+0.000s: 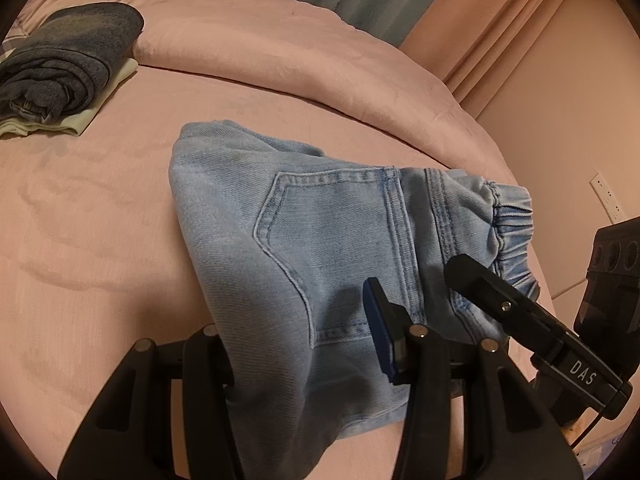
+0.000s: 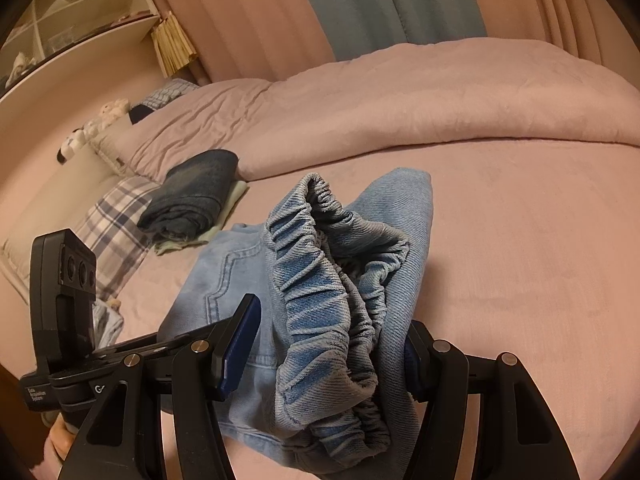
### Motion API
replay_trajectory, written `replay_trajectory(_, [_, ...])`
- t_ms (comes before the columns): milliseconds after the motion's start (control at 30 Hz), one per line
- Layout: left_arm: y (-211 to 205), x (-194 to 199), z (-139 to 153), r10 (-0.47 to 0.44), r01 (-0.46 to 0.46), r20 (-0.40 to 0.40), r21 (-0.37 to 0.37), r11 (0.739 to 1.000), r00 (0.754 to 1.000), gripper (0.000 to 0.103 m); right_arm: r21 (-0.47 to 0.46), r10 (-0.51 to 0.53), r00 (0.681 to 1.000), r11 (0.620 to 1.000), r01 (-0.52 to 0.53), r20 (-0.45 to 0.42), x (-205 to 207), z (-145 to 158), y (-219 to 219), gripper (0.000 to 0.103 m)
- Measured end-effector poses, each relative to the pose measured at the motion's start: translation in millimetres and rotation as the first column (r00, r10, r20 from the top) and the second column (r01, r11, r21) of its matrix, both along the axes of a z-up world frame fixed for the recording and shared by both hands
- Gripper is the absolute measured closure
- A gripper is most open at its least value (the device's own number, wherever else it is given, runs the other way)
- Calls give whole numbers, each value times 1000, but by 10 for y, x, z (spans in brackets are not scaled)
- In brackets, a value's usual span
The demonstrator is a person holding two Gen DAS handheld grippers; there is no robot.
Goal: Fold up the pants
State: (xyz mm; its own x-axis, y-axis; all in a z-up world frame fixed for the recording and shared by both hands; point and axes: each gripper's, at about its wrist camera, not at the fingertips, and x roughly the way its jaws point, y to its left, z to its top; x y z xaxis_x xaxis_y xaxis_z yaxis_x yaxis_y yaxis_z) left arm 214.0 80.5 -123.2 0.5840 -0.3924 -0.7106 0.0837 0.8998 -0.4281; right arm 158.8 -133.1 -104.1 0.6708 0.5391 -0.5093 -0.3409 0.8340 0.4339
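Pants [image 1: 320, 240]: lt-blue denim, folded bundle, centre of frame in left wrist view; lying on pink bed sheet [image 1: 100, 220]. Back pocket stitching faces up, elastic waistband [image 2: 320, 280] bunched toward lower centre in right wrist view.
Left gripper [image 1: 304, 344]: bottom centre of its view; fingers spread wide w/ denim draped between them. One blue-padded finger [image 1: 380, 332] rests on top of fabric, the other hidden under cloth; firm grip or not – can't tell.
Right gripper [image 2: 332, 344]: bottom centre of its view; jaws well apart, waistband end bulging between them. Fabric touches both pads; clamped or not – can't tell.
Dark jeans [image 1: 68, 64]: folded, upper left of left view, stacked on pale-green garment [image 1: 80, 120].
Comforter [image 1: 280, 48]: pink, bunched across top of frame.
Plaid pillow [image 2: 116, 232]: left-mid of right view, beside the stack.
Curtains [image 2: 384, 4]: teal and pink, top of frame.
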Motion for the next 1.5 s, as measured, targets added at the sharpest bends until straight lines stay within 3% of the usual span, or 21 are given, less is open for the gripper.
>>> replay_trajectory(1133, [-20,273,-96,16,-16,-34,3,1000,999,56,-27,-13,1000,1000,13,-26,325,-87,153,39])
replay_trajectory(1500, [36,364,-245,35,-30,-64,73,997,997,52,-19,-19,990,1000,17,-141,553,-416,98,38])
